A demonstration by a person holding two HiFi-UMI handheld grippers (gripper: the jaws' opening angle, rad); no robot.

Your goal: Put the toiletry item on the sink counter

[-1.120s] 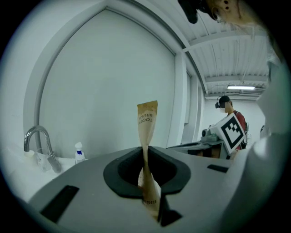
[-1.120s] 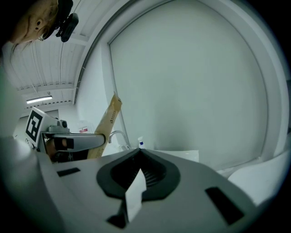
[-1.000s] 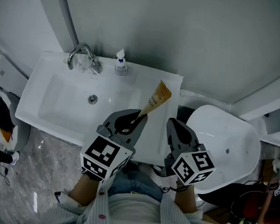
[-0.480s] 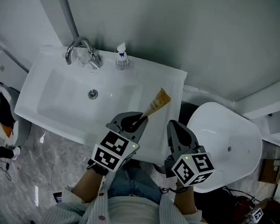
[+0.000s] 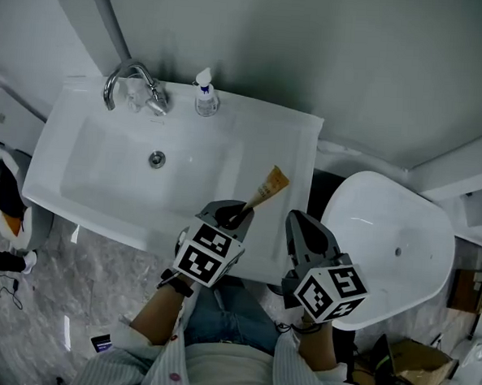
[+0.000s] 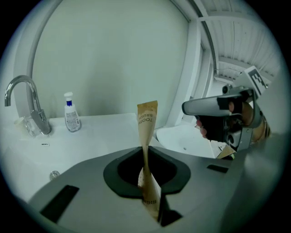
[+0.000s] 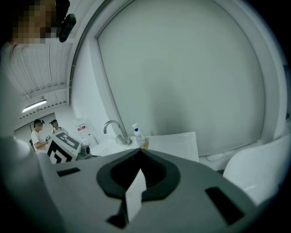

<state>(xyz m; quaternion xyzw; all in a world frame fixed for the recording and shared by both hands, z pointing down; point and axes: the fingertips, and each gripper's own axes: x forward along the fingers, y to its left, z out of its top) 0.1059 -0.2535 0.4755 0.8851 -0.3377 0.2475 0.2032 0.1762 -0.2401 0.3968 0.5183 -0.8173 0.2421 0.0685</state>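
Observation:
A tan paper toothbrush packet [image 5: 267, 187] sticks out forward from my left gripper [image 5: 238, 216], whose jaws are shut on its lower part. The packet hangs over the right side of the white sink counter [image 5: 285, 133], apart from it. In the left gripper view the packet [image 6: 147, 119] stands upright between the closed jaws of the left gripper [image 6: 144, 151]. My right gripper [image 5: 295, 221] hovers beside it at the counter's right front corner. In its own view the right gripper [image 7: 138, 152] is shut, with a white paper slip [image 7: 135, 193] pinched behind the tips.
A chrome faucet [image 5: 129, 83] and a small pump bottle [image 5: 204, 96] stand at the back of the counter, behind the basin [image 5: 104, 171]. A white toilet [image 5: 392, 246] sits right of the sink. Two people [image 7: 41, 132] stand far off.
My left gripper has come down and back toward me with the packet, nearer the counter. The right gripper has sunk slightly.

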